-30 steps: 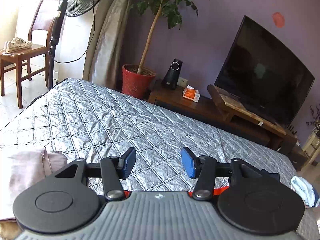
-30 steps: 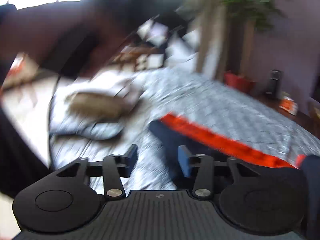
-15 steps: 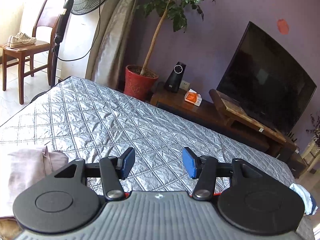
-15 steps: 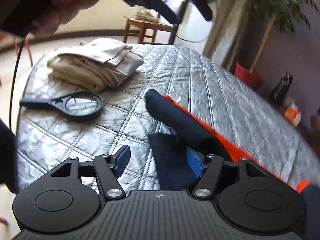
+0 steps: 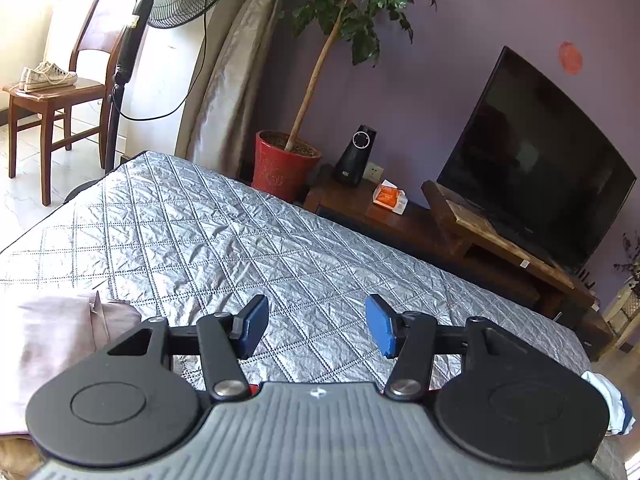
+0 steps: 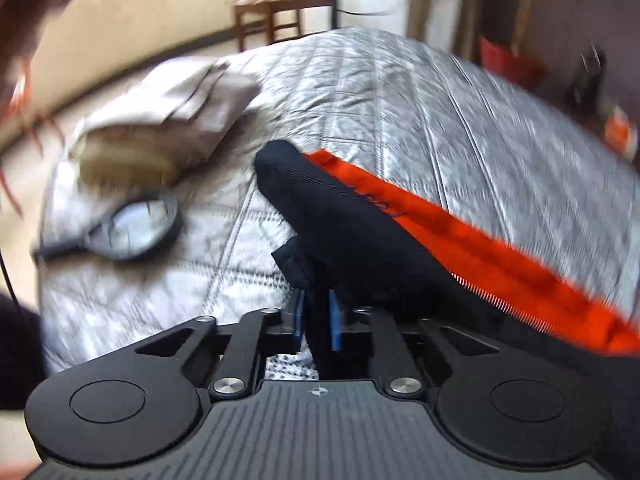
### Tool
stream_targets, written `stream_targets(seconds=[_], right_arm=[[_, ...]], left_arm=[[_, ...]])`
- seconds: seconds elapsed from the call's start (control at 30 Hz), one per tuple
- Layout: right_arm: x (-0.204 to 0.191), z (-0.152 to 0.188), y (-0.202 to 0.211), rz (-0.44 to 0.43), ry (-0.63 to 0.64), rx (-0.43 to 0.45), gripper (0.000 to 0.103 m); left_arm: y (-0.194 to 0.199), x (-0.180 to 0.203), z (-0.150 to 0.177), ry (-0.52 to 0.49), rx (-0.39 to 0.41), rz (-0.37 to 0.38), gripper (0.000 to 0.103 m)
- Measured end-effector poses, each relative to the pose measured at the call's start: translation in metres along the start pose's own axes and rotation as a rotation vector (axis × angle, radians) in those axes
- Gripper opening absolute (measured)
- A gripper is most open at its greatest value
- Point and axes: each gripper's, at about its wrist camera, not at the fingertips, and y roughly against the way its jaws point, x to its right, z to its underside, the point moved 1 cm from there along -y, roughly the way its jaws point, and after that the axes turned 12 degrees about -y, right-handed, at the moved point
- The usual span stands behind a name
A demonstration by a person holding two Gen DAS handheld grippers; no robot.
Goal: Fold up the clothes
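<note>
R fingers [image 6: 316,320] now on blurred jacket [image 6: 360,232]

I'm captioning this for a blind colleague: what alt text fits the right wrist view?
The right gripper is shut on dark fabric of a navy and orange garment lying on a silver quilted bed cover. Behind it, blurred, lie a magnifying glass and folded beige clothes.

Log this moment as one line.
right hand-held gripper: shut on dark garment | left hand-held gripper: opening, empty, over quilt
</note>
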Motion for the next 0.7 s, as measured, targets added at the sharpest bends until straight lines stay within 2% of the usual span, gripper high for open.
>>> stream_targets(seconds=[0.07,0.17,0.27,0.33,0.37,0.43,0.47,0.5,0.57,0.67,0.7], right_arm=[[0.012,-0.001,0.006,-0.042,-0.098,0.008,0.006],[0.007,0.006,0.036,-0.193,-0.193,0.083,0.005],[-0.015,0.022,0.05,-0.305,-0.182,0.007,0.006],[-0.036,0.039,0.055,-0.317,-0.081,-0.04,0.009],[-0.041,0.046,0.058,-0.329,-0.063,-0.05,0.015],[-0.023,0.054,0.076,-0.359,-0.181,0.004,0.027],[-0.011,0.058,0.086,-0.373,-0.254,0.039,0.037],[0.008,0.063,0.101,-0.356,-0.346,0.106,0.062],[0.054,0.075,0.135,-0.282,-0.553,0.279,0.089],[0.134,0.105,0.182,-0.104,-0.871,0.491,0.087],[0.158,0.112,0.193,-0.04,-0.941,0.528,0.088]], left_arm=[[0.0,0.0,0.0,-0.005,0.001,-0.005,0.052],[0.0,-0.001,0.0,-0.007,0.006,-0.016,0.052],[0.001,-0.001,-0.002,-0.01,0.02,-0.033,0.053],[0.001,0.001,-0.002,-0.014,0.022,-0.035,0.055],[-0.001,0.003,-0.001,-0.019,0.017,-0.028,0.056],[-0.005,0.009,0.001,-0.042,0.001,-0.015,0.056],[-0.007,0.012,0.002,-0.053,-0.008,-0.01,0.056],[-0.009,0.015,0.003,-0.062,-0.016,-0.003,0.056],[-0.013,0.021,0.005,-0.076,-0.029,0.019,0.056],[-0.017,0.032,0.008,-0.112,-0.043,0.049,0.058],[-0.019,0.037,0.009,-0.127,-0.049,0.057,0.058]])
